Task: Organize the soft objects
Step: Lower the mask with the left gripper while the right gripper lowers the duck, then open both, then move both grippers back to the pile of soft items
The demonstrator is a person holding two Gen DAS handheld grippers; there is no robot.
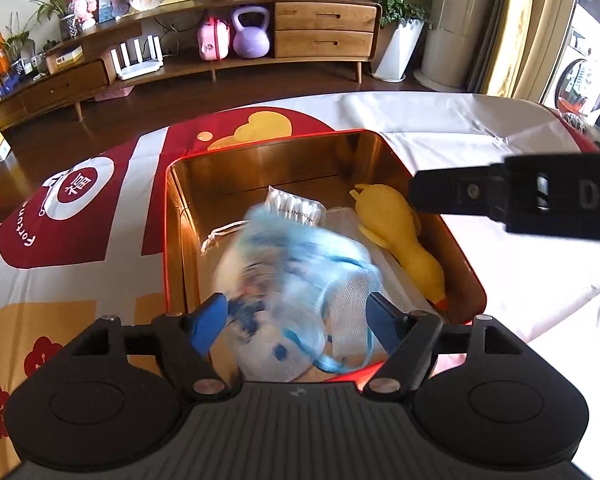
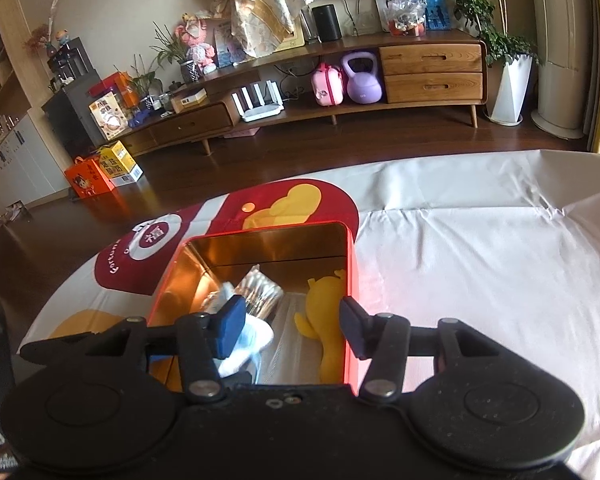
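A red tin box [image 1: 268,141] with a gold inside stands open on the table. In it lie a yellow rubber chicken [image 1: 396,232], a pack of cotton swabs [image 1: 296,204] and a white drawstring pouch [image 1: 342,216]. A blue-and-white mesh bag [image 1: 300,272], blurred, sits between the wide-apart blue pads of my left gripper [image 1: 296,316], over the box's near end. My right gripper [image 2: 292,320] stands open above the box's [image 2: 268,236] near right wall, holding nothing. Below it show the chicken [image 2: 324,300], the swabs [image 2: 260,288] and the mesh bag [image 2: 248,340].
The black body of the right-hand tool [image 1: 500,200] reaches in over the box's right side. A red, white and yellow cloth [image 1: 72,248] covers the table, plain white [image 2: 480,260] to the right. Beyond the far edge are dark floor and a wooden sideboard [image 1: 324,32].
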